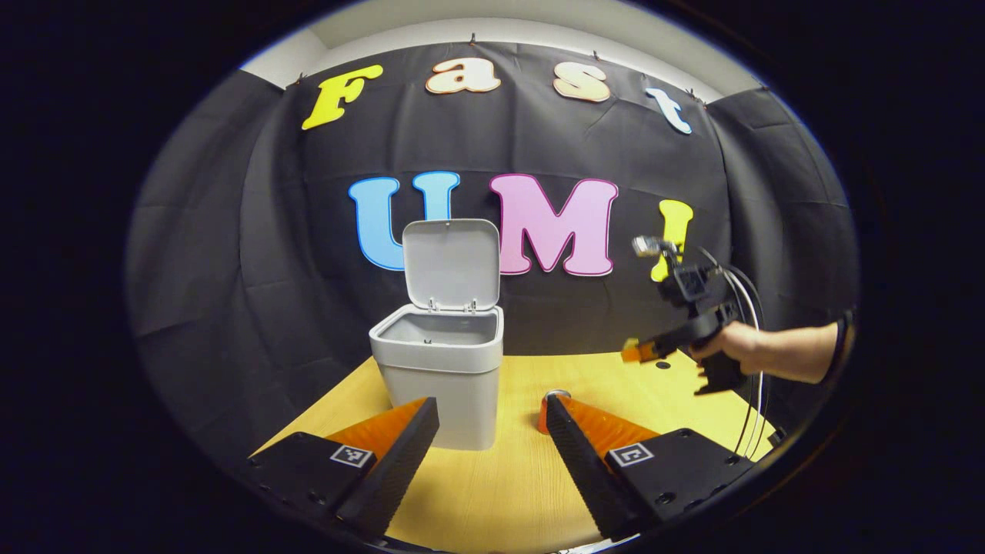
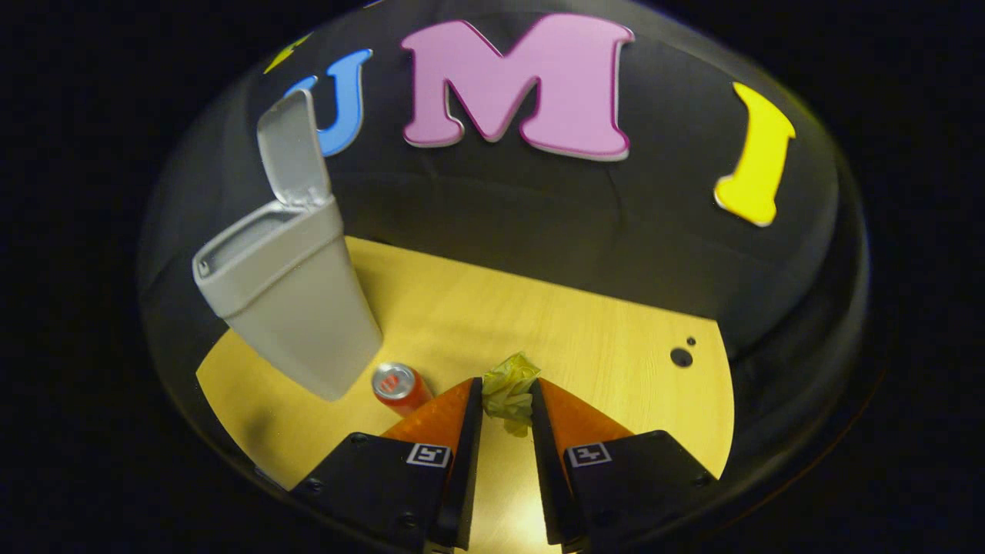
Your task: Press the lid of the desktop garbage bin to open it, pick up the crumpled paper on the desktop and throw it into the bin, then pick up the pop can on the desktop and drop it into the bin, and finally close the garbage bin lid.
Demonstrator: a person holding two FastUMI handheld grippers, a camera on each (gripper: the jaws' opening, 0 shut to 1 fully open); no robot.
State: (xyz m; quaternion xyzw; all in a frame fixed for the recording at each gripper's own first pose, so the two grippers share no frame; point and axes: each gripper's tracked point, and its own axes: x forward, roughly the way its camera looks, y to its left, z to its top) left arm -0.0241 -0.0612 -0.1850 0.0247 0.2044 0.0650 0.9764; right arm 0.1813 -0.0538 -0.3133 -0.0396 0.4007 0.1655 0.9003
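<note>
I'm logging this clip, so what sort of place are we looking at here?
Probably a staged recording booth, not a lived-in room: black cloth wall behind a light wooden tabletop, with a grey plastic bin, lid up, a red pop can and yellow crumpled paper between the right gripper fingers.

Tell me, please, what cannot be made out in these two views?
- Bin interior floor: hidden by its own rim, left gripper view.
- Pop can: mostly hidden behind the left gripper finger.
- Crumpled paper: lower part hidden between the right gripper fingers, right gripper view.
</note>
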